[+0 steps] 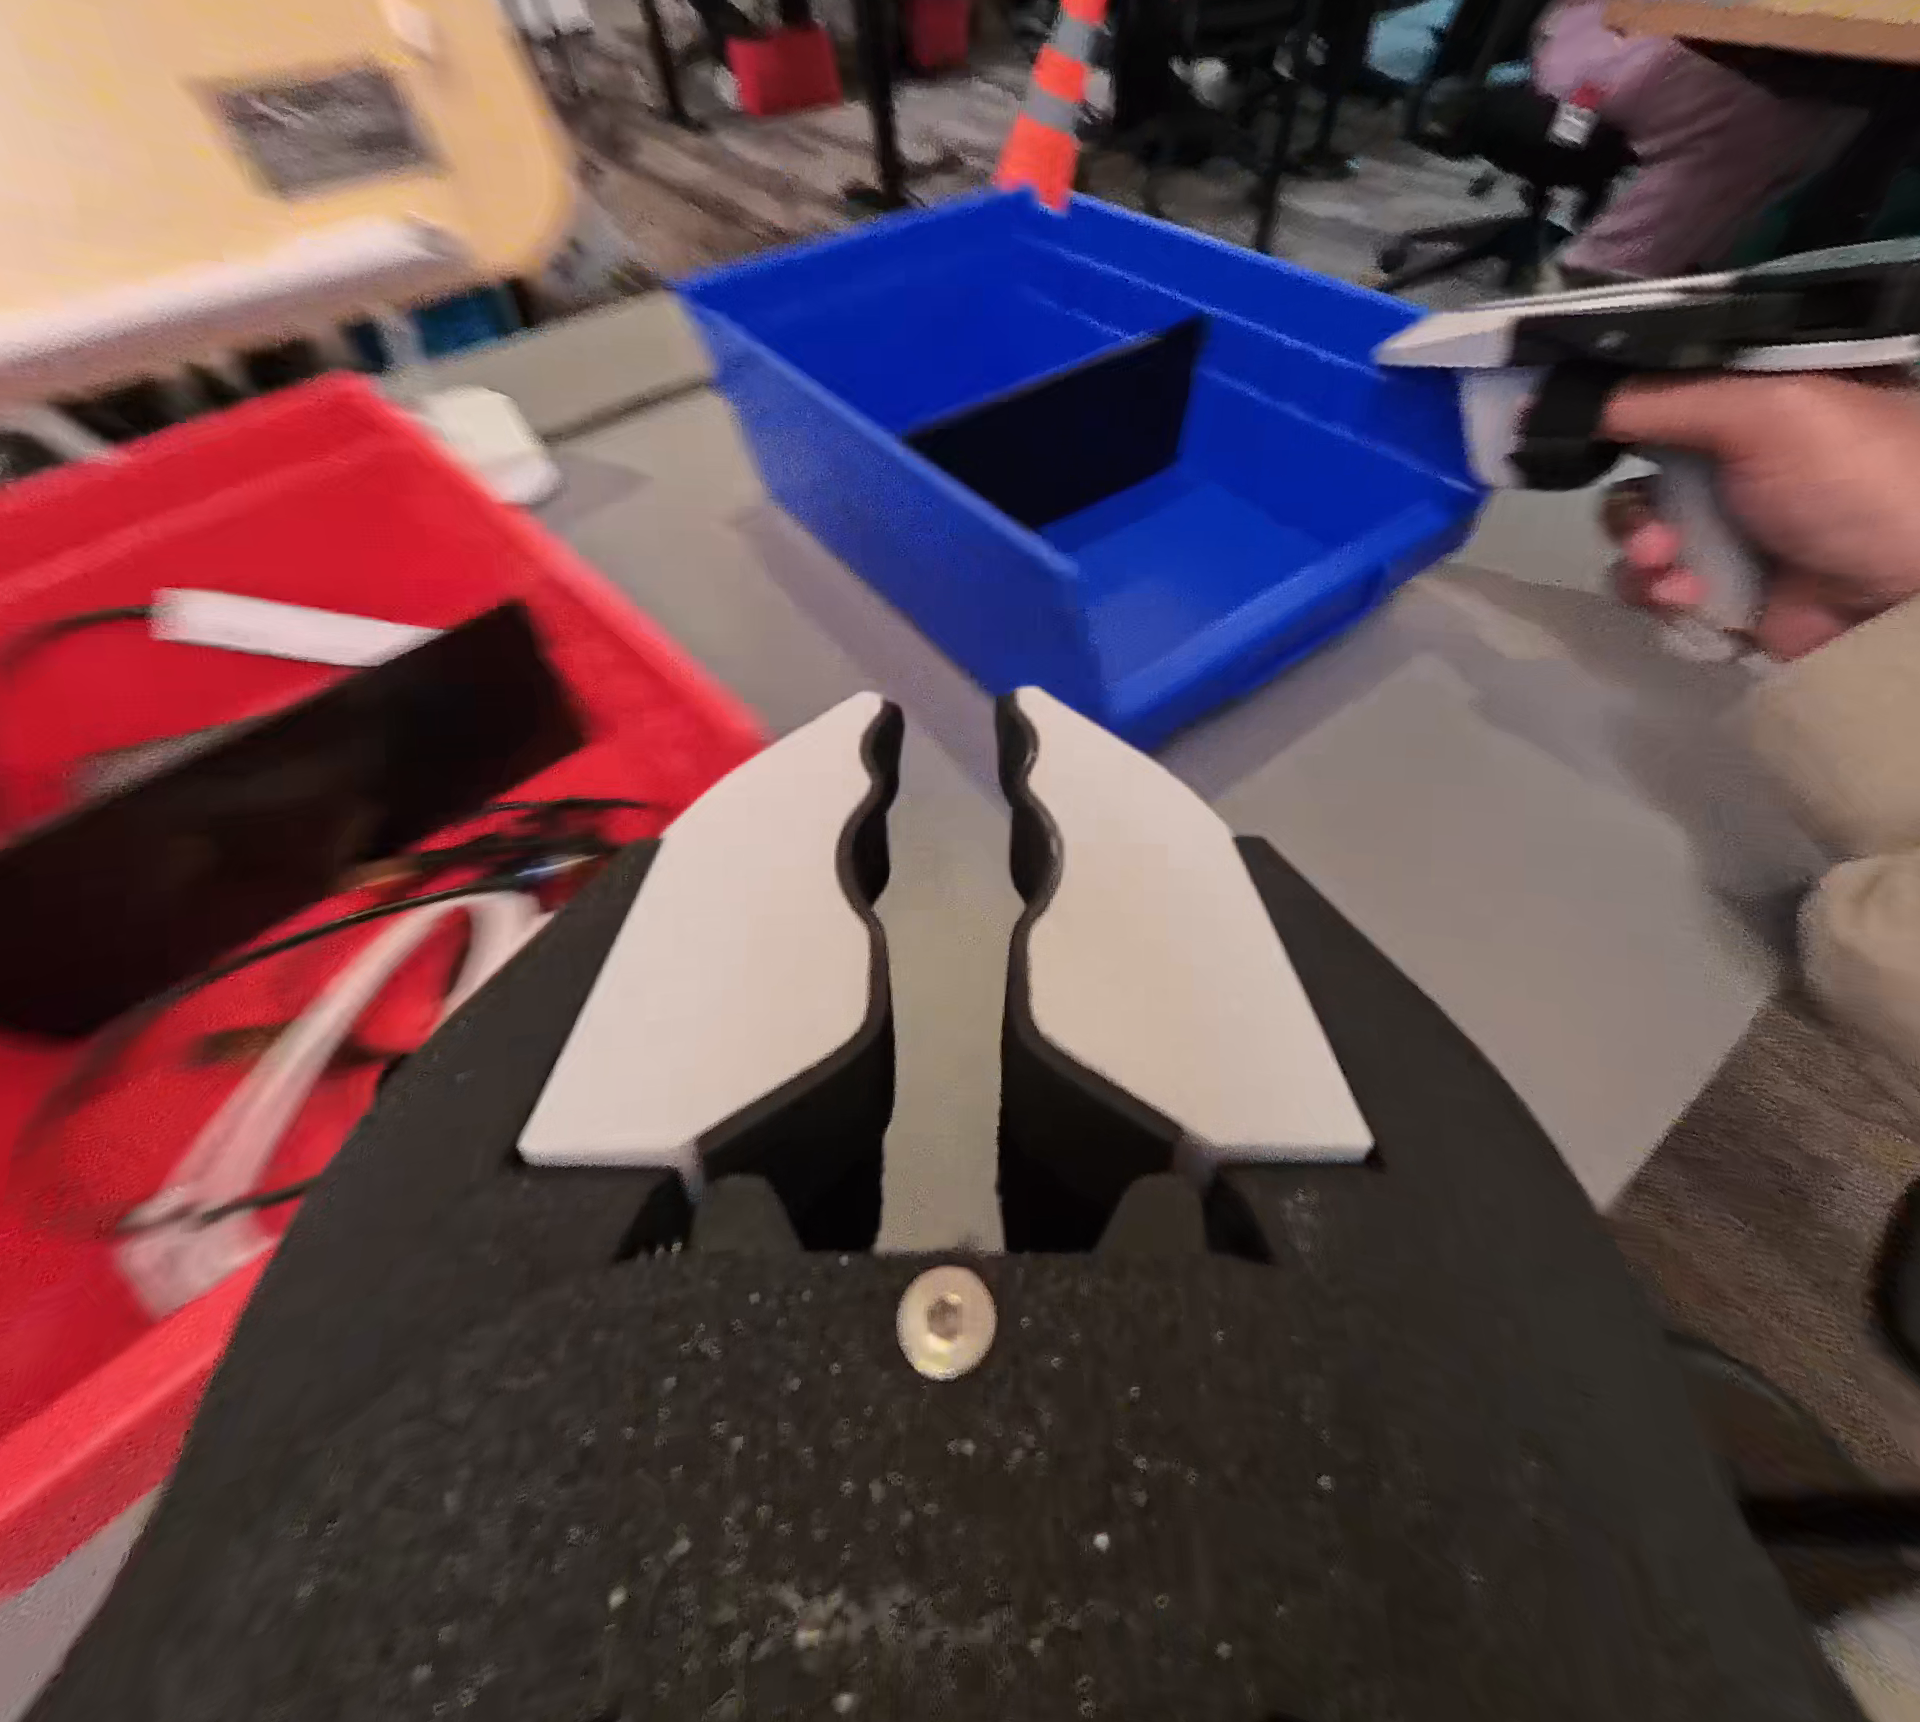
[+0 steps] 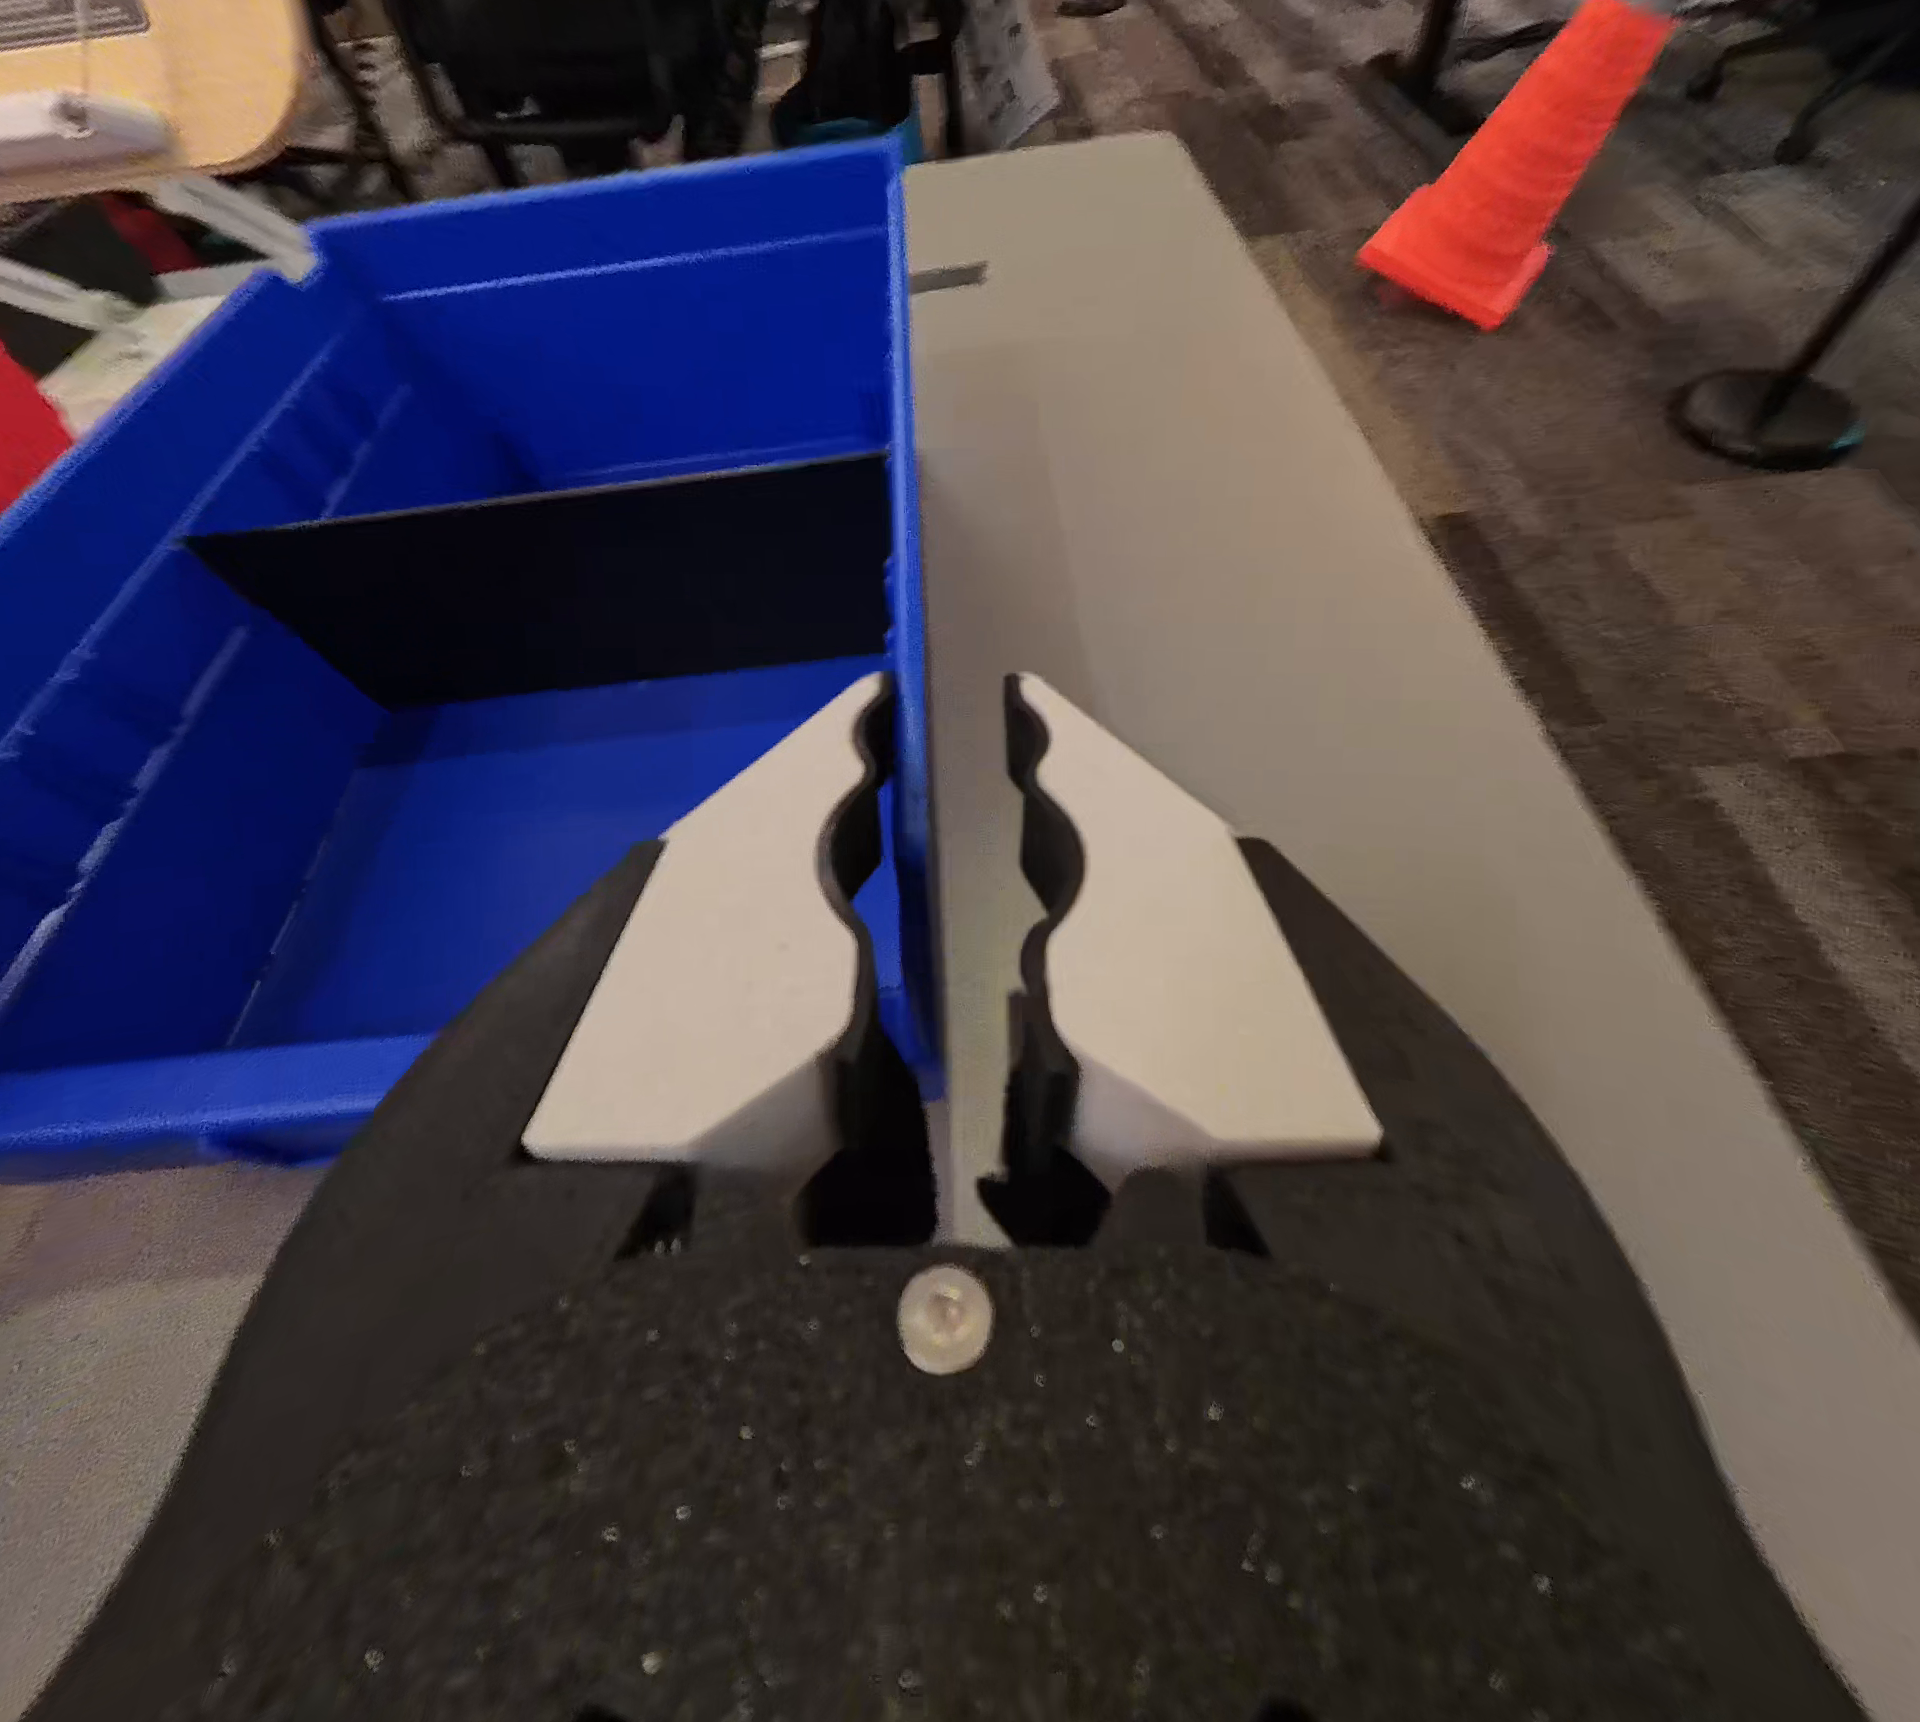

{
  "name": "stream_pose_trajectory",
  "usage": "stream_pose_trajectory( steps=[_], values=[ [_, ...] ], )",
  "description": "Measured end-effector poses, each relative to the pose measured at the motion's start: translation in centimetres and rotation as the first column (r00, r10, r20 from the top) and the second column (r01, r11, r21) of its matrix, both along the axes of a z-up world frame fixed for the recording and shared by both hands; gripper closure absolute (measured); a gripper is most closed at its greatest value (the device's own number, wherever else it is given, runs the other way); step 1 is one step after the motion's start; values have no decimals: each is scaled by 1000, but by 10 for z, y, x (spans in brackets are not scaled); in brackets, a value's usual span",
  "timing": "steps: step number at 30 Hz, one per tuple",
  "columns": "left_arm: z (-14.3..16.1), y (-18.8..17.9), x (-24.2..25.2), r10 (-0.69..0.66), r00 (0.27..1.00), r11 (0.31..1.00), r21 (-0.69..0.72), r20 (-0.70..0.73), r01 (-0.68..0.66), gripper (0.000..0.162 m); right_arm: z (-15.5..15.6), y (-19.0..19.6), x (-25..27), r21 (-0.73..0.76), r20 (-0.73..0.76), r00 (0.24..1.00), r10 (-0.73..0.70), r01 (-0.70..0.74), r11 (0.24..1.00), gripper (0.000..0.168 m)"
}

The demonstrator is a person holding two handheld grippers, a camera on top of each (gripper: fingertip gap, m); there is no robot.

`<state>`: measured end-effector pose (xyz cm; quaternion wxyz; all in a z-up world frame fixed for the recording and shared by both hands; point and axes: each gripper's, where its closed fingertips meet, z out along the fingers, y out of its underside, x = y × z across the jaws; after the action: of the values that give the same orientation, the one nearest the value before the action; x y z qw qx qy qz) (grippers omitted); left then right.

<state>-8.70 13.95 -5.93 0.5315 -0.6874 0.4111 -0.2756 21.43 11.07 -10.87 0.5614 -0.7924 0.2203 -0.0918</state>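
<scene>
My left gripper (image 1: 948, 704) is open and empty, held above the grey table (image 1: 1351, 841) just in front of the near corner of a blue bin (image 1: 883, 342) with a black divider (image 1: 1070, 425). A red bin (image 1: 312, 477) at the left holds a black flat piece (image 1: 270, 799), white strips and thin cables. My right gripper (image 2: 948, 685) is open and empty, over the blue bin's right wall (image 2: 906, 529). The blue bin (image 2: 468, 384) looks empty. The right gripper also shows in the left wrist view (image 1: 1455, 347), held by a hand at the bin's right end.
An orange traffic cone (image 2: 1548, 103) stands on the carpet to the right of the table. Black stand bases (image 2: 1766, 415), chairs and desks fill the room behind. A tan panel (image 1: 208, 10) rises at the far left.
</scene>
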Motion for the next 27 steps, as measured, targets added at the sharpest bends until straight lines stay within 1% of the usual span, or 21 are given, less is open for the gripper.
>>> stream_pose_trajectory(
  steps=[1, 3, 5, 6, 7, 8, 10, 11, 12, 13, 14, 15, 16, 17, 18, 19, 20, 21, 23, 25, 27],
  values=[
    [11, 12, -29, 49, 999, 998, 44, 16, -49, 142, 13, -5, 3, 11, 48, 998, -44, 44, 999, 144],
    [20, 43, -91, 177, 984, 980, 89, 37, -179, 136, 59, -12, -7, 129, 171, 978, -120, 98, 987, 144],
    [15, 77, -152, 327, 944, 939, 99, 41, -330, 133, 103, -2, -51, 264, 251, 966, -70, 1, 964, 143],
    [9, 92, -180, 403, 914, 910, 90, 44, -405, 133, 117, 7, -81, 304, 271, 962, -14, -72, 950, 138],
    [4, 102, -203, 463, 885, 882, 64, 59, -466, 132, 124, 18, -115, 319, 288, 956, 60, -154, 935, 135],
    [-2, 107, -217, 484, 871, 873, 28, 80, -488, 130, 125, 30, -151, 323, 292, 945, 145, -240, 915, 135],
    [-16, 111, -222, 452, 886, 892, -52, 107, -449, 124, 112, 55, -227, 322, 250, 910, 331, -400, 858, 127],
    [-24, 113, -215, 405, 911, 914, -43, 79, -403, 118, 97, 67, -259, 310, 207, 894, 398, -445, 840, 127],
    [-35, 118, -212, 393, 919, 919, -23, 21, -393, 113, 76, 79, -284, 270, 159, 884, 440, -467, 842, 125],
    [-42, 120, -208, 383, 924, 924, -12, -19, -383, 111, 52, 89, -300, 209, 125, 886, 448, -464, 861, 121],
    [-47, 120, -201, 355, 934, 935, -11, -33, -355, 111, 30, 99, -307, 151, 102, 901, 423, -434, 888, 118],
    [-50, 121, -195, 349, 936, 937, -10, -37, -350, 114, 13, 107, -307, 105, 97, 920, 380, -389, 915, 115],
    [-52, 125, -192, 361, 932, 932, -5, -41, -361, 119, 4, 115, -305, 74, 108, 933, 342, -351, 934, 115],
    [-56, 129, -189, 371, 927, 928, -8, -58, -372, 124, -1, 122, -304, 54, 120, 938, 326, -334, 941, 116],
    [-61, 134, -188, 387, 919, 921, -20, -82, -389, 128, -5, 129, -303, 36, 124, 942, 312, -318, 947, 123],
    [-67, 138, -188, 404, 909, 912, -33, -102, -409, 144, -13, 133, -301, 7, 108, 949, 296, -299, 954, 145],
    [-71, 140, -186, 400, 911, 912, -51, -106, -406, 153, -16, 135, -302, 8, 74, 959, 275, -276, 961, 154],
    [-70, 143, -190, 427, 899, 900, -49, -96, -432, 155, -16, 133, -300, -12, 67, 966, 250, -250, 968, 165],
    [-63, 148, -199, 440, 893, 895, -31, -95, -445, 157, -10, 131, -310, -31, 82, 968, 239, -237, 971, 166],
    [-53, 160, -215, 461, 883, 886, -14, -86, -464, 158, -1, 134, -328, 0, 29, 978, 207, -207, 978, 166],
    [-43, 177, -240, 484, 873, 874, -22, -54, -485, 159, 7, 145, -355, 23, 55, 982, 180, -182, 983, 166]
  ],
)
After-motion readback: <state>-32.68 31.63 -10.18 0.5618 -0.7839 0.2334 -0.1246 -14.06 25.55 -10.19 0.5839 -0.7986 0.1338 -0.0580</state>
